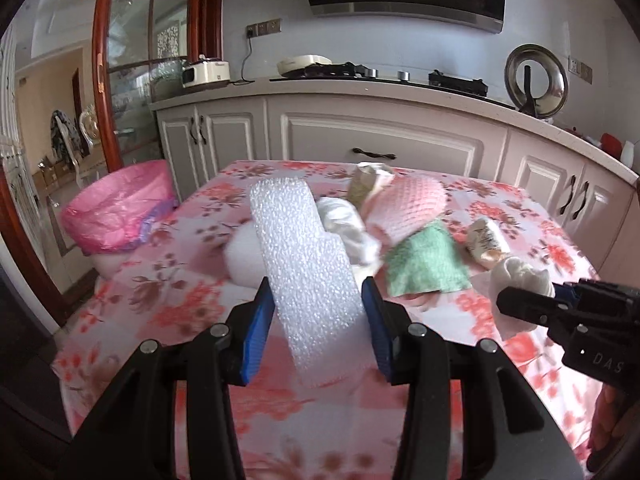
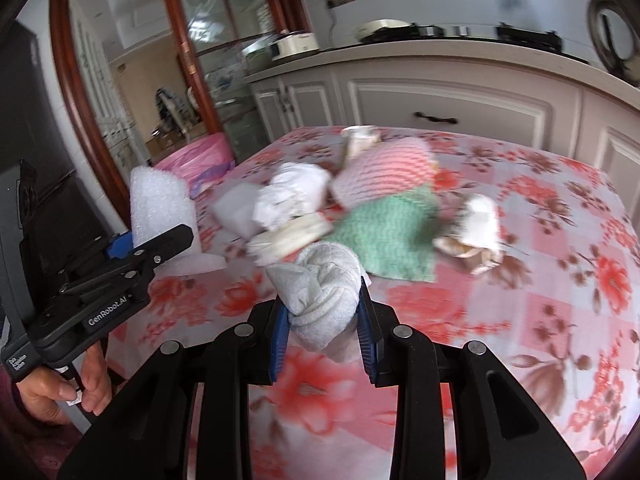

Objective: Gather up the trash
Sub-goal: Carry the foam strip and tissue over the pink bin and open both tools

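Two pieces held: each gripper carries one piece of trash above the table [image 1: 160,280], so both can go to the bin in one trip, I think.
Foam strip: the white foam strip [image 1: 304,264] stands tilted between the blue pads of the left gripper [image 1: 320,320], which press on its sides near the lower end; most of it sticks out ahead.
Paper ball: the right gripper [image 2: 325,320] is closed narrow on a crumpled grey-white paper ball [image 2: 320,292], squeezed so it cannot drop.
Remaining trash: a pink net wrap [image 1: 408,204], a green net piece [image 1: 424,264] and more paper wads lie together near the far edge of the table.
Bin: the pink-lined bin [image 1: 120,208] stands on the floor just beside the table's far left corner, open for dropping.
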A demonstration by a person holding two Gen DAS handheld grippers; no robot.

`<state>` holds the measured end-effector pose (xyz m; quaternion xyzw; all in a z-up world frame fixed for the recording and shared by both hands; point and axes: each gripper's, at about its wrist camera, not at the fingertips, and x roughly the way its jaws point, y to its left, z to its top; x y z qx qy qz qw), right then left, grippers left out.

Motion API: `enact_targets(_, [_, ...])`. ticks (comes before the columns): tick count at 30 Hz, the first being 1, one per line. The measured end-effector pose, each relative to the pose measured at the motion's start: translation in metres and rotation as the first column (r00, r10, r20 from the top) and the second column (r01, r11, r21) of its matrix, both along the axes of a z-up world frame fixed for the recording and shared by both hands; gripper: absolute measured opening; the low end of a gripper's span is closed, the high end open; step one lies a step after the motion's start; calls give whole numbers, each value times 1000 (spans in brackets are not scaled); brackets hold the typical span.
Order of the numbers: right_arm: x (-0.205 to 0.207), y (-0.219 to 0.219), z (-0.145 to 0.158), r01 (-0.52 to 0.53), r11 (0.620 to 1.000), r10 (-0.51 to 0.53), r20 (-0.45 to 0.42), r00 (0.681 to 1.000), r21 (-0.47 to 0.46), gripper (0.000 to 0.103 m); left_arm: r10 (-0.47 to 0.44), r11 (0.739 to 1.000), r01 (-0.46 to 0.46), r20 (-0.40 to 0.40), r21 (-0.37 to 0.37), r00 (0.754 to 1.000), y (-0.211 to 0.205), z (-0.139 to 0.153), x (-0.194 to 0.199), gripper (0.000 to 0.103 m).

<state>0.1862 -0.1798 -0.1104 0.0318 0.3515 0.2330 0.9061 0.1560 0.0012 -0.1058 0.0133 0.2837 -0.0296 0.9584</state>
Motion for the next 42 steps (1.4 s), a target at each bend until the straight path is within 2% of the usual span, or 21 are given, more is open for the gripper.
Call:
enact_targets(11, [32, 87, 9, -172, 984, 172, -10, 985, -36, 30, 91, 996, -91, 0, -14, 996, 85, -3, -4, 43])
enact_targets(17, [61, 147, 21, -262, 964, 263, 17, 965, -50, 30, 166, 986, -166, -2, -28, 986, 130, 1, 9, 43])
enact_targets(24, [98, 208, 39, -333, 942, 336, 64, 940, -51, 30, 245, 970, -245, 19, -6, 969, 187, 17, 28, 43])
enact_targets(35, [168, 292, 68, -393, 919, 392, 123, 912, -23, 30, 332, 941, -337, 93, 42, 939, 260, 49, 79, 44])
enact_targets(42, [232, 339, 74, -416, 909, 411, 116, 904, 22, 30, 357, 933, -359, 95, 5, 929, 317, 65, 141, 44])
